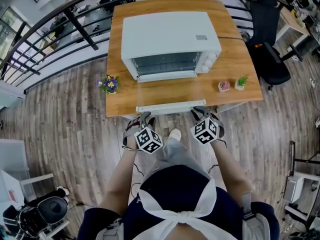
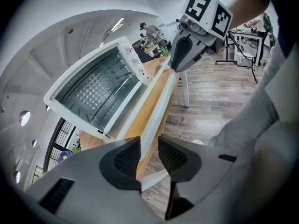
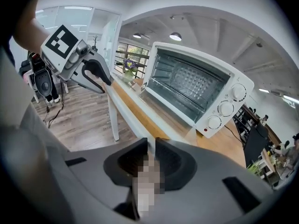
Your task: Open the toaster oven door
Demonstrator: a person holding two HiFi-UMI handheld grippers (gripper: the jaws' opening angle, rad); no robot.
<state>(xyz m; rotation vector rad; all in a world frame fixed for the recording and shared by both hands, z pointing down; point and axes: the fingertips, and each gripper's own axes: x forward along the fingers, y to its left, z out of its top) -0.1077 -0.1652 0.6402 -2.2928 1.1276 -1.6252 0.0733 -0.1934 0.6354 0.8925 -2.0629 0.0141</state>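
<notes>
Fingers [image 2: 122, 158] of left gripper [image 2: 148, 149] are closed onto the white door handle [image 2: 158, 108], with a pad pressed against each face. Right gripper [image 3: 151, 149] is likewise clamped on the same handle, nearer its right end. Toaster oven [image 1: 170, 36] is seated on the wooden table [image 1: 240, 64]. Its glass door [image 1: 165, 90] is laid flat, fully lowered, with the handle at the table's front edge.
</notes>
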